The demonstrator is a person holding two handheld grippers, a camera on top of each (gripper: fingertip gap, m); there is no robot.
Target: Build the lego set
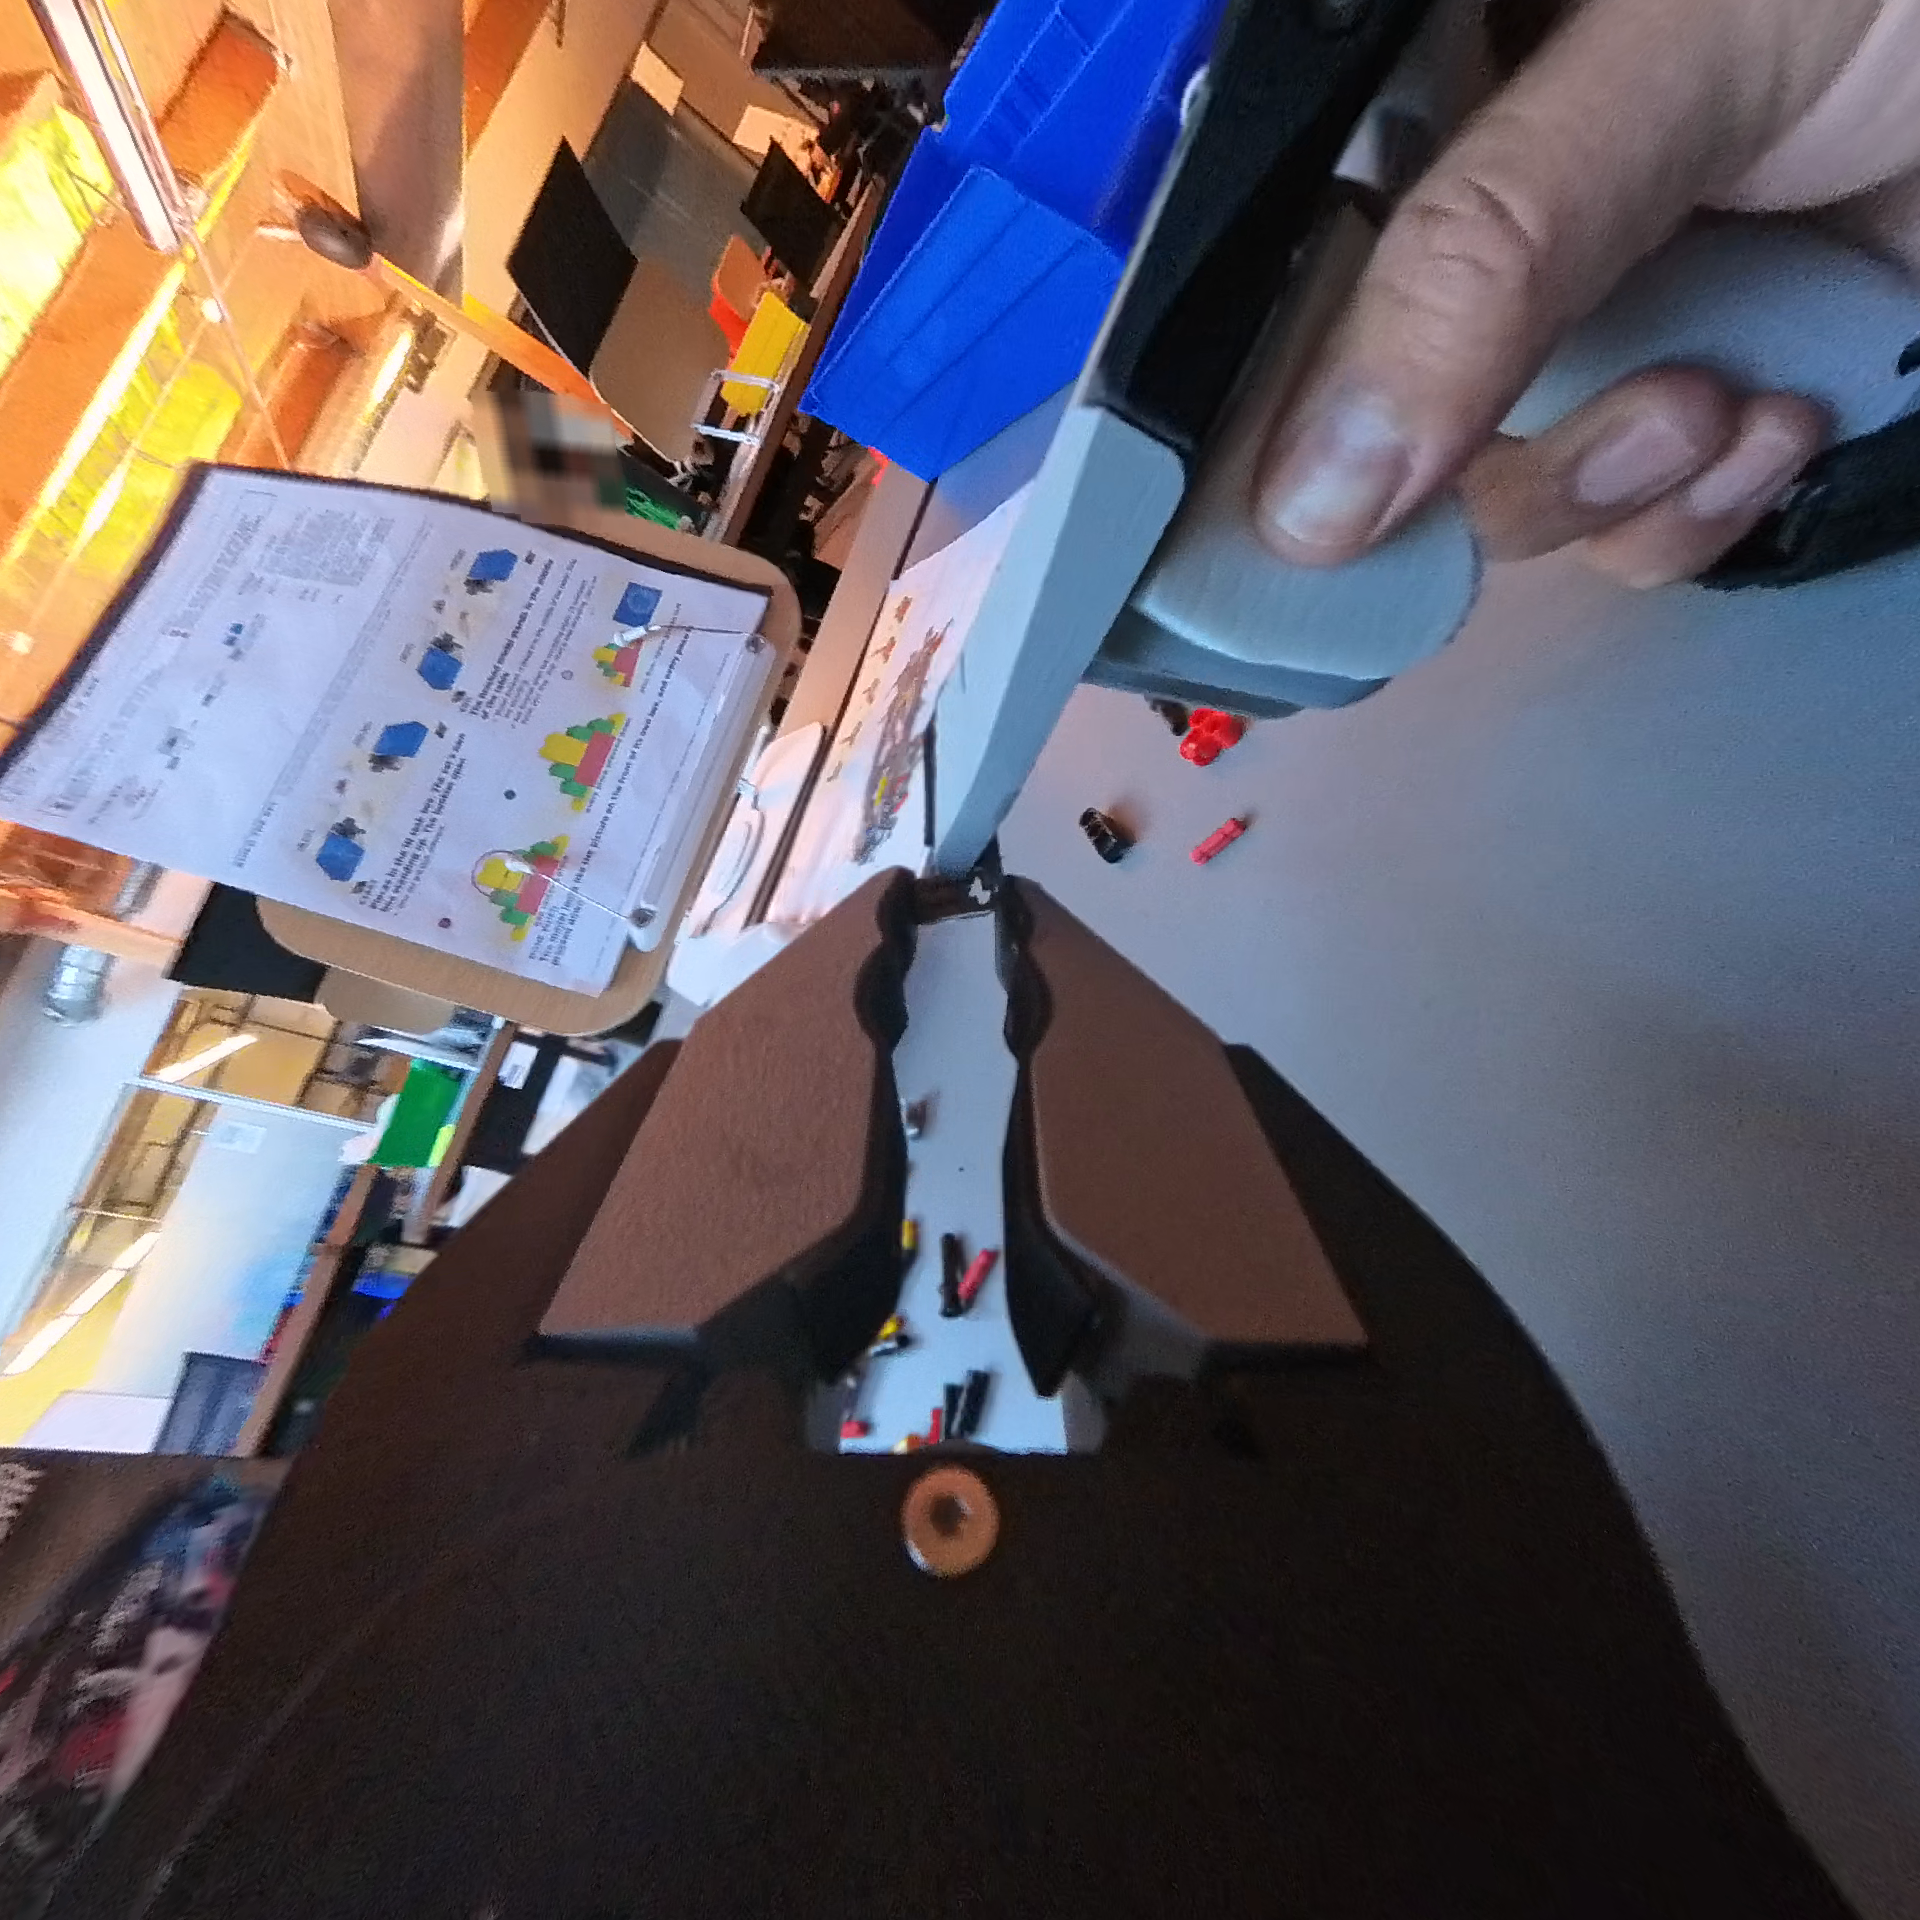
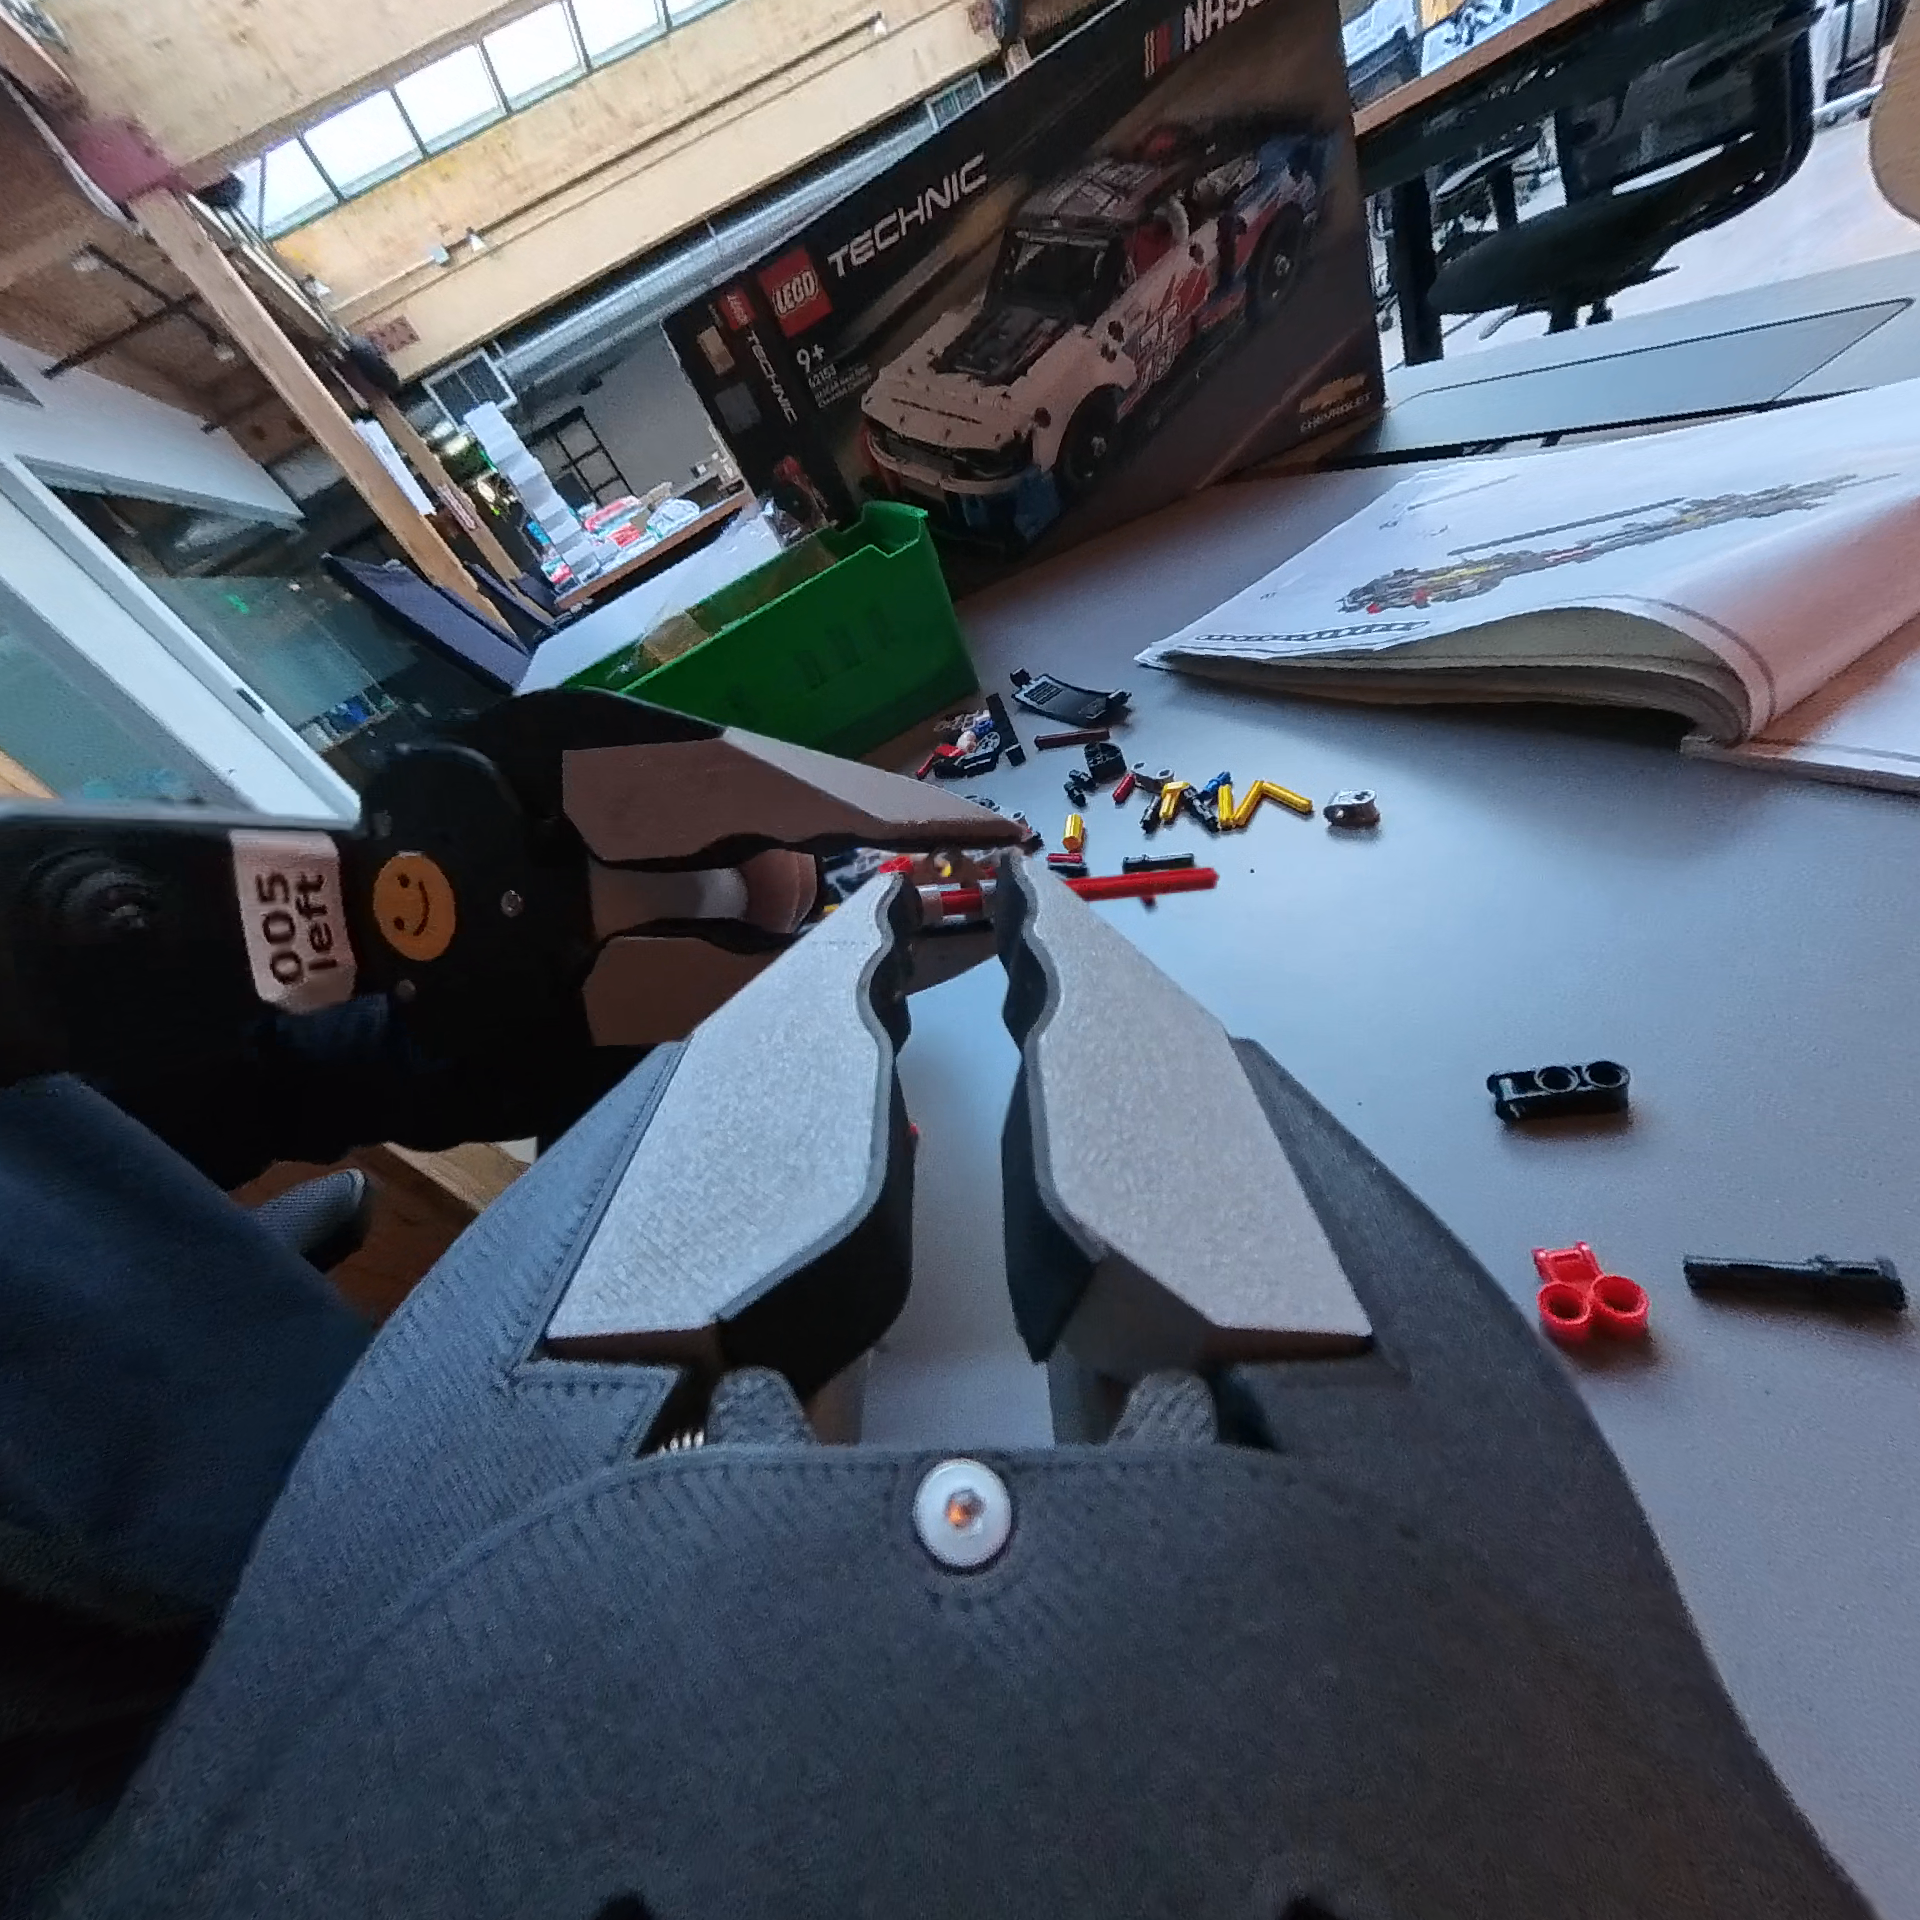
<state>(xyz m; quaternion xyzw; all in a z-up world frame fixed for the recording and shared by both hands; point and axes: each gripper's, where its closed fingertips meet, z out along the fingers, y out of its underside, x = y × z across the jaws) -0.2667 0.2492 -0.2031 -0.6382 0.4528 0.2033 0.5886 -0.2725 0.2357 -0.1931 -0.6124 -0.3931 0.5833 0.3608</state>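
My left gripper [image 1: 956,899] has brown fingers and is shut on a small dark piece [image 1: 961,902] at its tips. My right gripper [image 2: 956,902] has grey fingers, and its pads press on a small red and grey piece [image 2: 956,902]. In the right wrist view the left gripper [image 2: 997,842] comes in from the left and its tips meet mine just over that piece. In the left wrist view a hand holds the right gripper, whose grey finger [image 1: 1029,644] comes down from the upper right to my tips. A long red axle [image 2: 1143,883] lies just behind.
Loose small parts [image 2: 1195,800] lie on the grey table [image 2: 1455,987]. Behind them are a green bin [image 2: 810,634], a set box [image 2: 1039,312] and an open booklet [image 2: 1558,582]. A black beam [image 2: 1558,1091] and a red connector [image 2: 1590,1294] lie at the right. Blue bins [image 1: 987,260] stand behind. Left and right tips are no more than a few centimetres apart. My left gripper's tips are some 11 cm from the red connector [image 2: 1590,1294].
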